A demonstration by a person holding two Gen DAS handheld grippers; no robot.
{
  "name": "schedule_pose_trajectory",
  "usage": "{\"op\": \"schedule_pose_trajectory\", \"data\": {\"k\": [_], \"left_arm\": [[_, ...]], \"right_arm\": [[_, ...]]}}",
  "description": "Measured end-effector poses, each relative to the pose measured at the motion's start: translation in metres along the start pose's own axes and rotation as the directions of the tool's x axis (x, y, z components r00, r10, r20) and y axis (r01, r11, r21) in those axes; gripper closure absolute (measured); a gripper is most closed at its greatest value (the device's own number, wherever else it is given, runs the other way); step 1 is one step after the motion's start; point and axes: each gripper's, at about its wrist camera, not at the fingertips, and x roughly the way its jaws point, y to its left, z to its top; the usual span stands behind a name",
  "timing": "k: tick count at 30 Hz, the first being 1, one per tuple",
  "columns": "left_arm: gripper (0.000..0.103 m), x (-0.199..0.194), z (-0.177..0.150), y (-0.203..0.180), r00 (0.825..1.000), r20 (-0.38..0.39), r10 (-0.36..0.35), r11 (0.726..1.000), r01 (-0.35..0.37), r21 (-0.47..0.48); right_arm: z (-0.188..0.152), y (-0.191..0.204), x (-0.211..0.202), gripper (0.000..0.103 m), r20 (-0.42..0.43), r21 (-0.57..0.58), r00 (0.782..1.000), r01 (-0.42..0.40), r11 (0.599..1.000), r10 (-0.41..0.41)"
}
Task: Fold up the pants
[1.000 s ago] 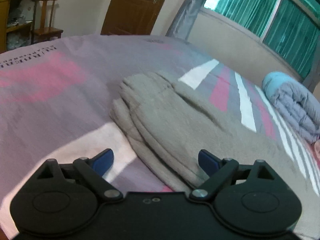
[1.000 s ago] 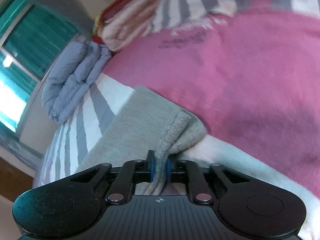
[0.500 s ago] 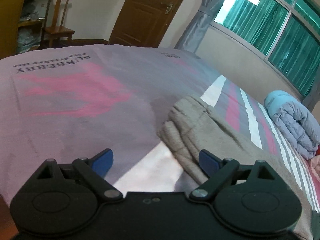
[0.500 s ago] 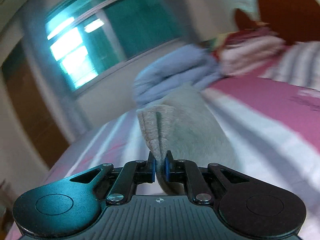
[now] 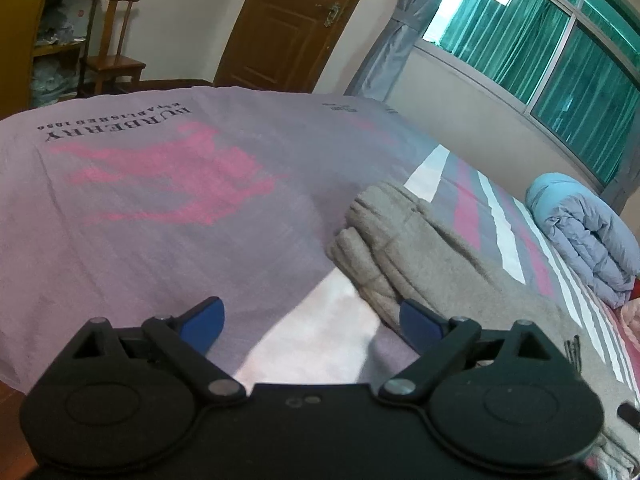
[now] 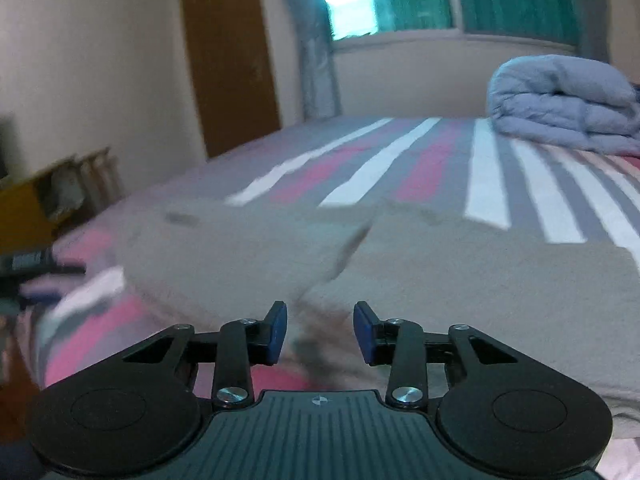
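- the grey pants point(image 6: 400, 264) lie flat on the bed point(image 5: 160, 216), stretched towards the striped side near the window wall.
- my right gripper point(image 6: 320, 330) hovers just over their near edge; its jaws are opening, and no cloth is pinched between the blue pads.
- my left gripper point(image 5: 312, 322) has its jaws spread wide, gripping nothing; the ribbed end of the pants sits just ahead of its right finger point(image 5: 420, 322).
- a folded blue quilt point(image 6: 568, 100) rests at the bed's far edge.
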Motion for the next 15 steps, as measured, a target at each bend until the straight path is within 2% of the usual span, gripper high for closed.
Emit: {"op": "schedule_pose_trajectory", "data": {"k": [3,4,5,6,7,8,9,11,13,15], "left_arm": [[0.014,0.001,-0.003,-0.01,1.0,-0.007,-0.017,1.0,0.017,0.008],[0.014,0.002,-0.004,-0.014,1.0,-0.013,-0.021,1.0,0.021,0.014],[0.014,0.003,-0.005,-0.017,1.0,-0.018,-0.024,1.0,0.024,0.018],[0.014,0.003,-0.006,-0.02,0.999,-0.021,-0.026,0.999,0.027,0.022],[0.014,0.003,-0.007,-0.023,0.999,-0.024,-0.033,0.999,0.034,0.025],[0.014,0.002,-0.009,-0.026,0.999,-0.028,-0.041,0.999,0.042,0.031],[0.013,0.002,-0.011,-0.028,0.999,-0.031,-0.044,0.998,0.045,0.04],[0.013,0.003,-0.013,-0.034,0.998,-0.036,-0.046,0.997,0.049,0.066],[0.012,0.005,-0.014,-0.038,0.998,-0.038,-0.049,0.995,0.052,0.079],[0.012,0.008,-0.015,-0.041,0.998,-0.036,-0.047,0.996,0.05,0.08]], "right_arm": [[0.015,-0.015,0.008,0.066,0.022,0.103,0.996,0.084,0.991,-0.087],[0.016,-0.019,0.016,0.066,0.0,0.143,0.994,0.11,0.984,-0.111],[0.016,-0.024,0.025,0.066,-0.055,0.184,0.994,0.106,0.977,-0.098],[0.013,-0.025,0.041,0.066,-0.149,0.234,0.989,0.036,0.971,0.0],[0.009,-0.017,0.048,0.061,-0.188,0.227,0.981,-0.011,0.974,0.055],[0.011,-0.005,0.046,0.061,-0.185,0.127,0.983,0.002,0.992,0.022],[0.016,-0.003,0.041,0.061,-0.179,0.102,0.984,0.003,0.995,0.015],[0.024,-0.018,0.018,0.061,-0.104,0.189,0.994,-0.017,0.982,0.037],[0.03,-0.039,-0.018,0.061,-0.012,0.219,0.998,0.061,0.974,-0.06],[0.033,-0.075,-0.053,0.061,0.033,0.273,0.979,0.183,0.944,-0.199]]}}
